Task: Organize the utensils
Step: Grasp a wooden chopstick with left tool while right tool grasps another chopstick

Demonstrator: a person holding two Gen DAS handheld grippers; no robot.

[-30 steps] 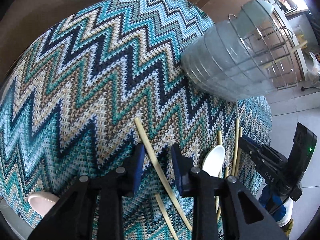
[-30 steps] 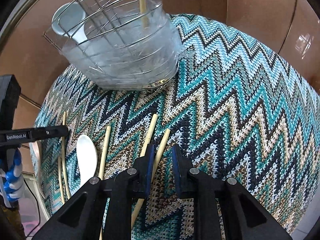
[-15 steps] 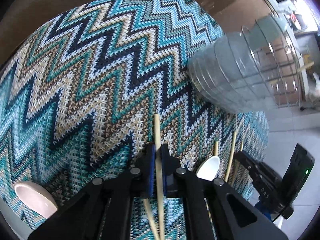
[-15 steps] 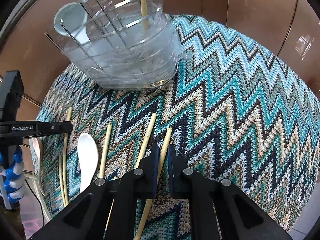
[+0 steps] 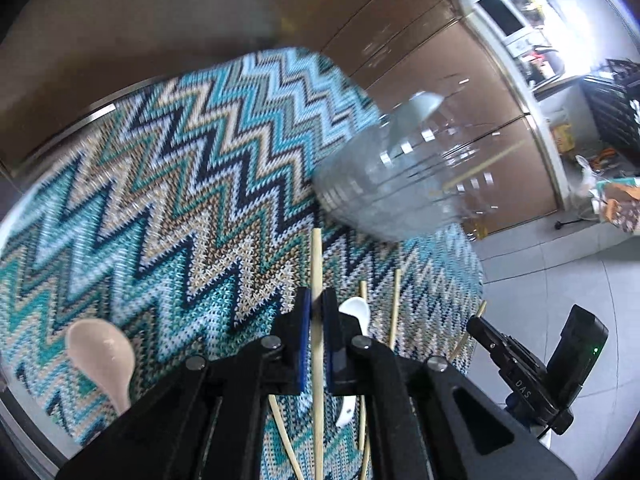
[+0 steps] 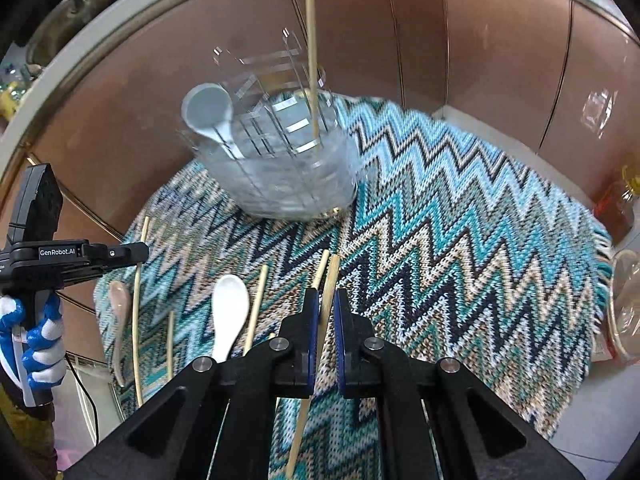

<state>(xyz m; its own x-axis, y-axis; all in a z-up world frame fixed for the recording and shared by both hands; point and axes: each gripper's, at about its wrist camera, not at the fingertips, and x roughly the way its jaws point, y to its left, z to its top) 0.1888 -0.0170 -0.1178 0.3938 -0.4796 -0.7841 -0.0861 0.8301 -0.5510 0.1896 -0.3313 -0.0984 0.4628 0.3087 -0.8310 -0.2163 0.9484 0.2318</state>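
My left gripper (image 5: 315, 296) is shut on a pale wooden chopstick (image 5: 316, 256), held clear of the zigzag cloth (image 5: 160, 200). My right gripper (image 6: 326, 296) is shut on another chopstick (image 6: 331, 276), also lifted. A second chopstick (image 6: 321, 270) lies just left of it. The wire-and-clear-plastic utensil holder (image 6: 280, 176) stands at the back of the cloth with a pale spoon (image 6: 208, 112) and one upright chopstick (image 6: 312, 64) in it. In the left wrist view the holder (image 5: 400, 184) is ahead to the right. A white spoon (image 6: 229, 312), a pink spoon (image 6: 119, 300) and loose chopsticks (image 6: 256, 304) lie on the cloth.
Brown cabinet doors (image 6: 480, 60) back the table. The cloth's fringed edge (image 6: 600, 264) meets a clear glass container (image 6: 628, 300) at the right. A blue-and-white gloved hand (image 6: 36, 340) holds the left gripper (image 6: 120, 254) at the table's left edge. Tiled floor (image 5: 560, 272) lies beyond.
Both grippers closed on a chopstick each, then rose off the cloth with them. Both views have tilted up, so the holder and cabinets show more.
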